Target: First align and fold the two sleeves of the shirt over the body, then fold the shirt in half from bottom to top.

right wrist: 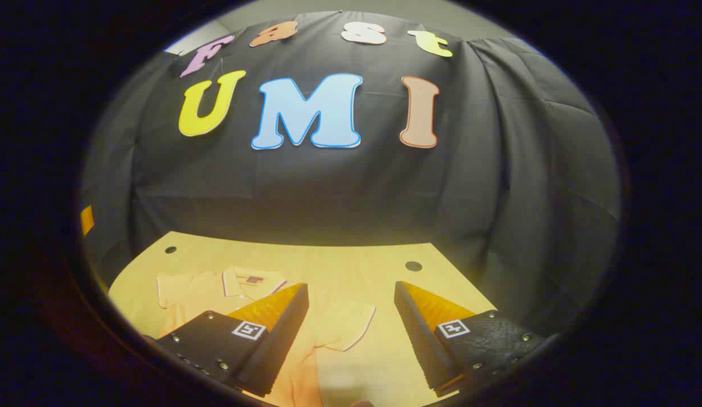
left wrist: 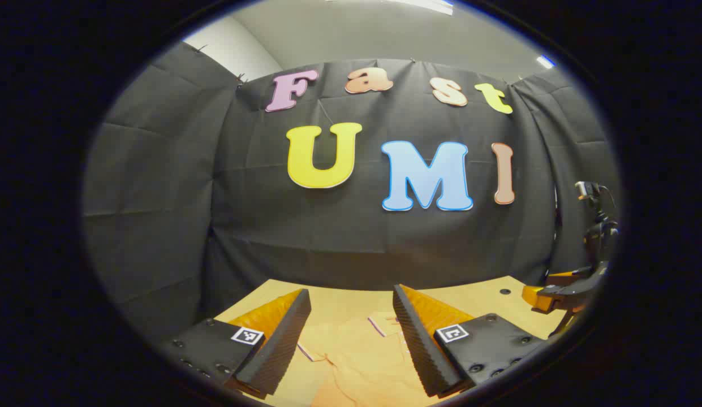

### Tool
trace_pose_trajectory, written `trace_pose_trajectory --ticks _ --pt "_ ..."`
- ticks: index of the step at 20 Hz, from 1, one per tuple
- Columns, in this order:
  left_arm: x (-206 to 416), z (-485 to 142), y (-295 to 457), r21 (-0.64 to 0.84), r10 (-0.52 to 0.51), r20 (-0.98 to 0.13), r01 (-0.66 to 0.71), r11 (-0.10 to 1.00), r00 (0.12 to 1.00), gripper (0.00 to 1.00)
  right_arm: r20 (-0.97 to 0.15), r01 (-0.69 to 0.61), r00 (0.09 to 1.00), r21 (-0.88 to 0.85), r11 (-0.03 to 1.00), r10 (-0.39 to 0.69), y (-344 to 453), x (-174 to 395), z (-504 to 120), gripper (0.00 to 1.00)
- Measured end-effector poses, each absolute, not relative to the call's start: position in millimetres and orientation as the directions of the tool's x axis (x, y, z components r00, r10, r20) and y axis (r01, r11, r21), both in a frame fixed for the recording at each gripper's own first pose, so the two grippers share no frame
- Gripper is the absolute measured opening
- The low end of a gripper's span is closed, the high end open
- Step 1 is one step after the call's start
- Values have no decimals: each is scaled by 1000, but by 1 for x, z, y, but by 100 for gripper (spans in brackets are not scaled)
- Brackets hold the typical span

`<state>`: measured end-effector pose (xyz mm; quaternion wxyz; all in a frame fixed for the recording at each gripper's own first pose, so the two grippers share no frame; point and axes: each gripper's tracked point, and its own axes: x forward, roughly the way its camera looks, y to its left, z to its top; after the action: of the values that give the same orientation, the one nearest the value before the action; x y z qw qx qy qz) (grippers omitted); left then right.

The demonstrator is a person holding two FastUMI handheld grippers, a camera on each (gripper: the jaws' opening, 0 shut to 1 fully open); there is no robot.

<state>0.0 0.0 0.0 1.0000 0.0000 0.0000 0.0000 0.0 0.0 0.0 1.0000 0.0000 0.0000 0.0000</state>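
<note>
A pale orange short-sleeved shirt (right wrist: 328, 333) lies flat on the wooden table (right wrist: 328, 260), collar (right wrist: 252, 281) toward the back wall. In the right gripper view one sleeve (right wrist: 351, 322) spreads out between my right gripper's fingers, and the other sleeve (right wrist: 175, 288) lies to the left. My right gripper (right wrist: 351, 291) hovers open above the shirt. In the left gripper view the shirt (left wrist: 356, 362) and its collar (left wrist: 384, 323) lie below my left gripper (left wrist: 351, 294), which is open and holds nothing. The right gripper (left wrist: 560, 291) shows at the far right of that view.
Black cloth walls close the booth behind and on both sides of the table (left wrist: 475, 291). Small round holes (right wrist: 413, 265) mark the tabletop near its back corners. A stand with a device (left wrist: 597, 215) rises at the right edge in the left gripper view.
</note>
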Motion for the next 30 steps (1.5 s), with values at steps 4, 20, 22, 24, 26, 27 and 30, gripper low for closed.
trace_pose_trajectory --ticks 4,20,22,24,26,27,30 --pt "2 -2 -4 -5 -5 1 5 1000 1000 94 226 27 974 -70 997 -10 1 -29 48 94" --pt "7 -6 -11 -24 -25 3 25 999 1000 94 165 26 986 -82 996 -12 3 -23 46 94" --pt "6 -9 -9 -21 -17 -5 16 1000 1000 94 111 13 994 -62 998 -6 3 -9 34 94" --pt "5 -12 -7 -17 -8 -15 8 1000 1000 94 47 -9 999 -34 999 11 2 4 18 94" --pt "2 -14 -3 -9 6 -22 -6 1000 1000 94 -3 -21 1000 1 1000 21 0 18 6 94" --pt "1 -14 -2 -5 13 -25 -13 1000 1000 94 -29 -24 999 15 1000 24 0 27 -2 94" --pt "-6 -17 1 0 32 -37 -32 999 999 94 -106 -8 994 19 1000 10 -9 55 -23 95"
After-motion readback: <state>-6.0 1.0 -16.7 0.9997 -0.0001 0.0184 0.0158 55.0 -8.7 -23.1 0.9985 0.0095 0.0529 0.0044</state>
